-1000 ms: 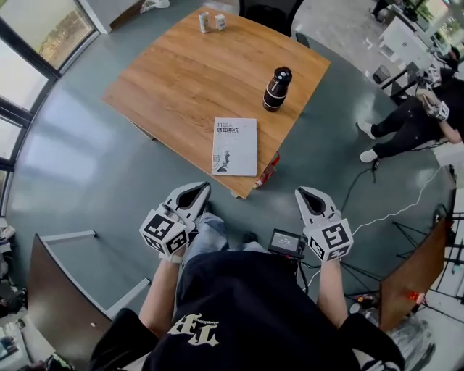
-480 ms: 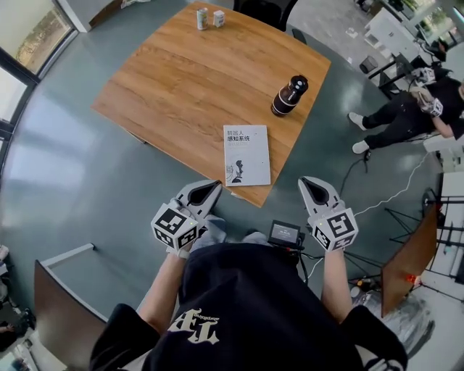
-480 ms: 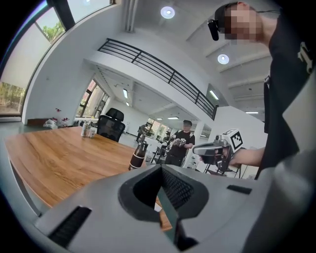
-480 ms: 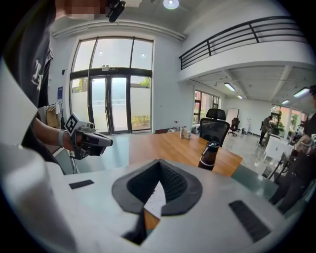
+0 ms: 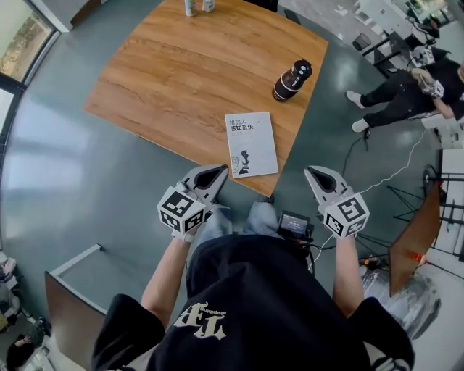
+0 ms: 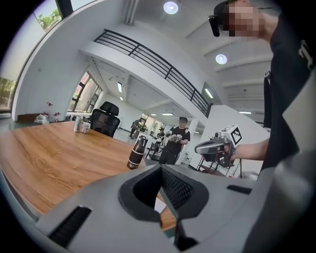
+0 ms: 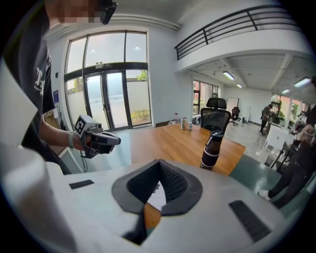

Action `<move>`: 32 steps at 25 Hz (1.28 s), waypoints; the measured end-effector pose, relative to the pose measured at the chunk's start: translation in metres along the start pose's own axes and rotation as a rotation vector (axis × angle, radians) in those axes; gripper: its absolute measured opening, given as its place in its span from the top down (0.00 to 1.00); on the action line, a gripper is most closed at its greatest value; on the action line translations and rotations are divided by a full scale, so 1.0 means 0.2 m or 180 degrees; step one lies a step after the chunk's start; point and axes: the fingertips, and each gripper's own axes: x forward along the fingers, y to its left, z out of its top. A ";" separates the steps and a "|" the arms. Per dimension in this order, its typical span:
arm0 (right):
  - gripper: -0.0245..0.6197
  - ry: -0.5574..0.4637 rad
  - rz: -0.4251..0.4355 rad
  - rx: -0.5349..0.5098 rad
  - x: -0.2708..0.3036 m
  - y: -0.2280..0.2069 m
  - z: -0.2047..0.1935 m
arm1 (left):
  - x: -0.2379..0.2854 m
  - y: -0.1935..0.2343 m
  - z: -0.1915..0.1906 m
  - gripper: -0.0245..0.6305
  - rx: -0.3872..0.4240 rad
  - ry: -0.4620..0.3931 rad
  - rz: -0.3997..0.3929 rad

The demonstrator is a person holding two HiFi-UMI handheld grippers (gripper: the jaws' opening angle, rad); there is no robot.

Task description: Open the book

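A closed white book (image 5: 251, 144) lies flat near the front edge of the wooden table (image 5: 181, 80). My left gripper (image 5: 215, 174) hovers just short of that edge, left of the book's near corner, shut and holding nothing. At the same height my right gripper (image 5: 317, 176) hangs off the table's right side, also shut and empty. In the left gripper view a sliver of the book (image 6: 159, 205) shows past the jaws (image 6: 160, 190). The right gripper view shows the book (image 7: 157, 195) through its own jaws too.
A dark bottle (image 5: 292, 80) stands upright behind the book; it also shows as bottle (image 6: 137, 152) and bottle (image 7: 211, 149). Two small cans (image 5: 197, 6) sit at the table's far edge. A seated person (image 5: 406, 101) and floor cables (image 5: 377, 210) are to the right.
The person has stepped closer to the table, so the book now lies just ahead of both grippers. Both grippers stay shut and empty.
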 end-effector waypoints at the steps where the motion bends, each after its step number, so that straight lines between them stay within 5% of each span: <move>1: 0.98 -0.0006 0.0042 0.0045 0.02 -0.02 0.00 | 0.01 0.00 -0.01 0.95 0.0002 0.0025 0.0009; 10: 0.98 0.0154 0.0424 0.0200 0.28 -0.23 -0.21 | 0.19 0.03 -0.20 0.95 -0.0156 0.0315 0.0279; 17: 0.94 0.0483 0.0765 0.0255 0.50 -0.37 -0.53 | 0.40 0.15 -0.56 0.95 -0.0503 0.0806 0.0592; 25: 0.94 0.0845 0.1102 0.0337 0.70 -0.39 -0.86 | 0.54 0.25 -0.92 0.95 -0.0736 0.1334 0.0889; 32: 0.93 0.1039 0.1263 0.0479 0.82 -0.37 -1.06 | 0.58 0.29 -1.06 0.95 -0.0779 0.1555 0.1006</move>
